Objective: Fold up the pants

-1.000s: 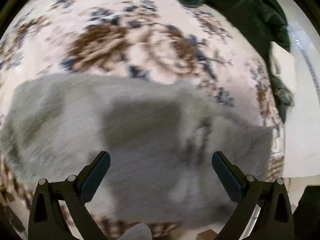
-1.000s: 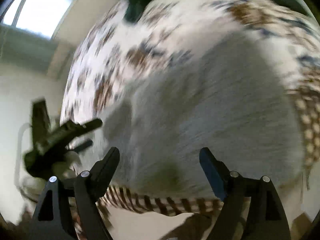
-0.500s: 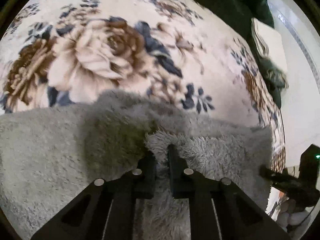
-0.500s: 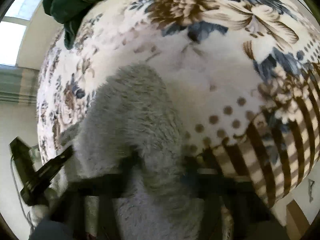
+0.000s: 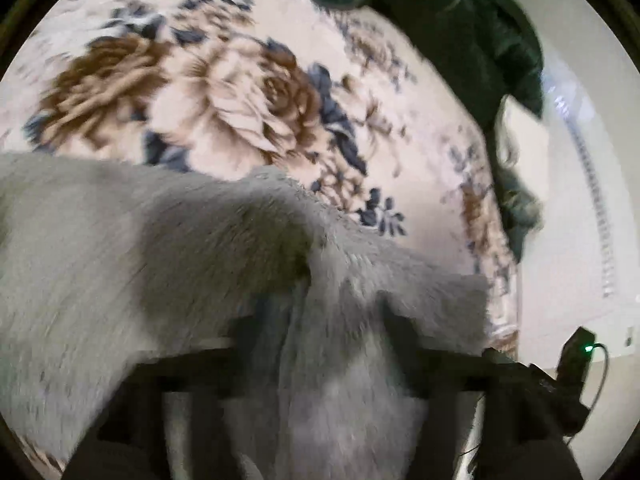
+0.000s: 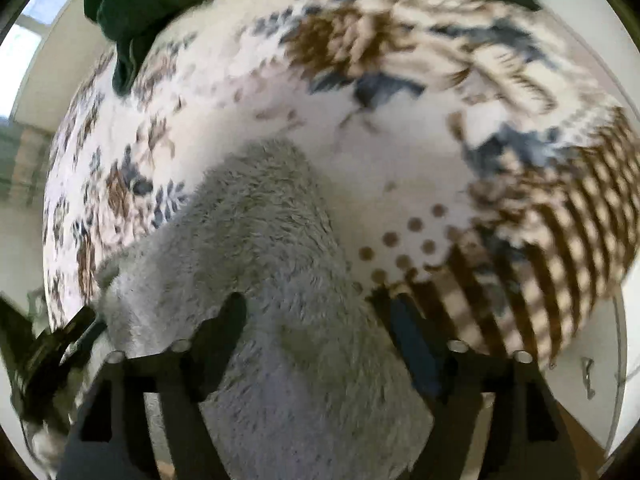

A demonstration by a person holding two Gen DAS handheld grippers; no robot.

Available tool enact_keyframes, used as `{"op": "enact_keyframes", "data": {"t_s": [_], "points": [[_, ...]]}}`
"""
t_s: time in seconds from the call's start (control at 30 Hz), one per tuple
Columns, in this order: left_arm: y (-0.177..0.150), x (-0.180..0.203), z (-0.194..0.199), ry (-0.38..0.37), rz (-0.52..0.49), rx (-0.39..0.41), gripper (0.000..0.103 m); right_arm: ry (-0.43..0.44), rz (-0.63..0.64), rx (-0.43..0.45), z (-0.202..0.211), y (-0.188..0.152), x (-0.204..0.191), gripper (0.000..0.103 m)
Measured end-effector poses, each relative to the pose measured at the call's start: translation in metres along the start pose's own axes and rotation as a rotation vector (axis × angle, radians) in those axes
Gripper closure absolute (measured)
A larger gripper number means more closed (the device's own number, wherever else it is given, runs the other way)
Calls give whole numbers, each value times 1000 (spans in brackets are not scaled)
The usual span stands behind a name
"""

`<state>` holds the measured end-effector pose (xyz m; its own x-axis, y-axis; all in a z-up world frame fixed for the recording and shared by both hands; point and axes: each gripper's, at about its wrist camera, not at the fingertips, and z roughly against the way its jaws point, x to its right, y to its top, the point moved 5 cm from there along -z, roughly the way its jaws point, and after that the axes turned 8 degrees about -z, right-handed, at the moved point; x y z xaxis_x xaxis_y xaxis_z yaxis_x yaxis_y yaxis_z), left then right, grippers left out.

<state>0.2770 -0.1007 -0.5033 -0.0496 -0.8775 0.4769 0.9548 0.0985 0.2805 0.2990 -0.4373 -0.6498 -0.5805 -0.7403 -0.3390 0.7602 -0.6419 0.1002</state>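
I see both grippers, left [image 5: 320,320] and right [image 6: 316,320], jaws opening, released over the fuzzy grey pants [image 6: 256,240] on the floral blanket [image 6: 360,152].

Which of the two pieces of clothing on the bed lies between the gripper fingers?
The fluffy grey pants, in front on the floral blanket. The dark green garment lies far away.

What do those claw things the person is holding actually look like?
Each is a black two-finger clamp. The right gripper has flat angular fingers with triangular cut-outs, silver bolt heads and blue-faced pads. The left gripper looks the same black but is blurred. A black box with a green light sits beside it.
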Motion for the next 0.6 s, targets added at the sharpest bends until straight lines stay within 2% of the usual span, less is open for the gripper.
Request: {"op": "enact_keyframes", "data": {"t_s": [0.03,0.1,0.2,0.3,0.4,0.47,0.5,0.6], "points": [[-9,-2,13,-8,20,17,11,10,-11,7,7,-5,-1,24],[-28,-9,37,3,69,38,11,18,-9,-3,15,-18,-8,24],[-60,-33,75,66,173,73,11,14,16,6,29,-35,-27,24],[-99,-80,115,126,361,137,12,27,49,-25,30,-54,-52,24],[-125,-135,133,150,559,194,12,7,129,-81,17,-75,-76,24],[-131,-168,133,147,662,206,12,-9,173,-113,5,-88,-89,24],[-131,-188,135,130,716,243,12,-15,190,-128,-1,-94,-96,24],[-121,-229,137,139,766,313,12,-30,212,-152,-15,-104,-109,24]]}}
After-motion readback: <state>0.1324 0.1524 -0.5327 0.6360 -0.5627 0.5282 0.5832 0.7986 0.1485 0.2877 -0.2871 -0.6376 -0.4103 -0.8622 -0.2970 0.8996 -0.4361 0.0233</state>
